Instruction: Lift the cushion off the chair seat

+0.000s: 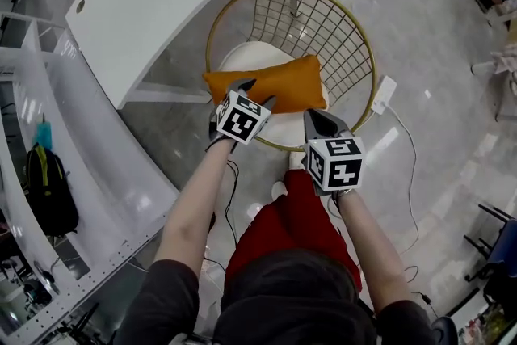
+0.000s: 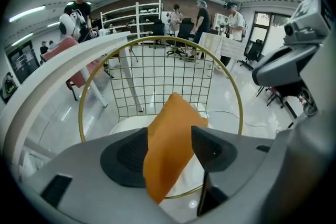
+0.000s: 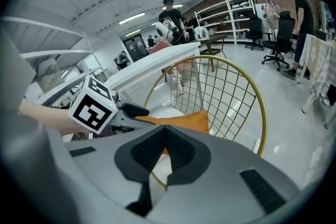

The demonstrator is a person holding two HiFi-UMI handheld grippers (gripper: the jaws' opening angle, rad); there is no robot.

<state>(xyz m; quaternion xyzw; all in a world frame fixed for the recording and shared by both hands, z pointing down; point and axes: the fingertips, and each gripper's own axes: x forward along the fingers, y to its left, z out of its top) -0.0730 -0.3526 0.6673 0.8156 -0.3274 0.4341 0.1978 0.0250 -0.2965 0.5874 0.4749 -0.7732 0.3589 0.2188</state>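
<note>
Left gripper view shows the left gripper [image 2: 169, 132] with its jaws spread wide and the orange cushion [image 2: 176, 113] framed between them. It looks lined up for a pinch, though the pads do not seem to press yet. Beyond the jaws the cushion lies on the white chair seat [image 2: 123, 124], in front of the gold wire back [image 2: 157, 73]. The right gripper [image 3: 165, 131], jaws together and empty, hangs short of the cushion's near edge, likely in reserve.

The orange cushion [image 1: 271, 85] lies flat across the round white chair seat [image 1: 246, 56].
</note>
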